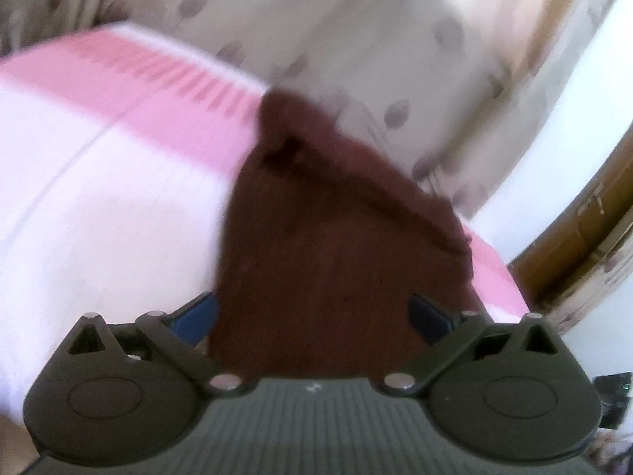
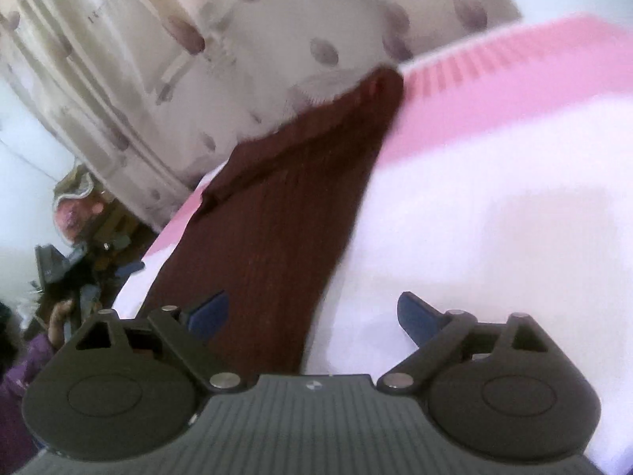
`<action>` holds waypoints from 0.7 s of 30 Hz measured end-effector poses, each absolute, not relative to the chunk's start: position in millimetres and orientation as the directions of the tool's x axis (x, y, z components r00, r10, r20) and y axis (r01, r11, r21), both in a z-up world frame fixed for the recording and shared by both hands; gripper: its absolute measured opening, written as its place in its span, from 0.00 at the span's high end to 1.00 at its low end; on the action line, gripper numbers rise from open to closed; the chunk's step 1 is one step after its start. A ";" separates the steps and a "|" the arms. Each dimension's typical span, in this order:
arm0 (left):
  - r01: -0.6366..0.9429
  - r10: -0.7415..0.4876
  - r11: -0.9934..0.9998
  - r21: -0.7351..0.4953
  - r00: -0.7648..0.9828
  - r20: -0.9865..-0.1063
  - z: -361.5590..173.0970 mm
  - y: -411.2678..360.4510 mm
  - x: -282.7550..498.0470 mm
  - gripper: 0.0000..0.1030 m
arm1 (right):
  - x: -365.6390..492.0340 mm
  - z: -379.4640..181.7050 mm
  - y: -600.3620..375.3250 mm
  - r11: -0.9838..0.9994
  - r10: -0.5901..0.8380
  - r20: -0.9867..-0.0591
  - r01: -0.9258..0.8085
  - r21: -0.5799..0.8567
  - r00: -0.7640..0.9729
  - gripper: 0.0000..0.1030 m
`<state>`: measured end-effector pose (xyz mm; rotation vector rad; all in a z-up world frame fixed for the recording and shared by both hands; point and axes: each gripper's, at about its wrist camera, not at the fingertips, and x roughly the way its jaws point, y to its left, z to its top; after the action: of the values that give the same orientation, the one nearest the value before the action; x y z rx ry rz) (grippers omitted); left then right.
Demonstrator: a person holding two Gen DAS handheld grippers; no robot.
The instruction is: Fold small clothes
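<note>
- Left gripper (image 1: pixel 312 316): blue pads spread wide; dark maroon garment (image 1: pixel 336 261) drapes between them, grip not discernible.
- Right gripper (image 2: pixel 312 314): jaws apart, released; maroon cloth passes beside its left pad (image 2: pixel 209 312).
- Garment lies on pink-and-white bedsheet (image 2: pixel 494 198), stretching to the far edge.
- Patterned curtain (image 2: pixel 245 39) beyond.
- No legible writing; frames blurred.

Soft, bright daylight fills both views. Motion blur smears the pale spotted curtain (image 1: pixel 395 59) and the pink-and-white striped bedsheet (image 2: pixel 494 118), whose white areas glare. Fisheye distortion bends the edges. The dark maroon ribbed cloth (image 1: pixel 336 257) lacks sharp detail.
</note>
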<state>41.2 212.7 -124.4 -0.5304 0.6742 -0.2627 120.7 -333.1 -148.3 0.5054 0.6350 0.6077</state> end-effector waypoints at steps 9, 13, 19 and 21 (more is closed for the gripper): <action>0.124 -0.451 0.819 -0.560 0.743 -0.495 -152.3 215.9 -6.3 0.00 | 108.8 -155.1 -296.1 0.681 0.698 -0.351 -0.429 0.594 0.624 0.22; 0.162 -0.423 0.865 -0.475 0.744 -0.517 -150.5 202.3 -11.5 0.00 | 105.0 -157.6 -286.8 0.685 0.704 -0.362 -0.449 0.573 0.612 0.39; 0.133 -0.417 0.867 -0.480 0.721 -0.553 -154.8 196.4 -28.3 0.01 | 109.1 -169.0 -301.1 0.650 0.713 -0.332 -0.406 0.642 0.617 0.59; 0.122 -0.462 0.827 -0.549 0.704 -0.539 -162.5 204.5 -34.8 0.01 | 108.0 -169.2 -300.4 0.654 0.713 -0.338 -0.409 0.637 0.614 0.59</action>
<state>-34.8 204.5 -162.5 -0.5069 0.7221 -0.3402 108.0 -300.4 -169.2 0.5429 0.6173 0.6841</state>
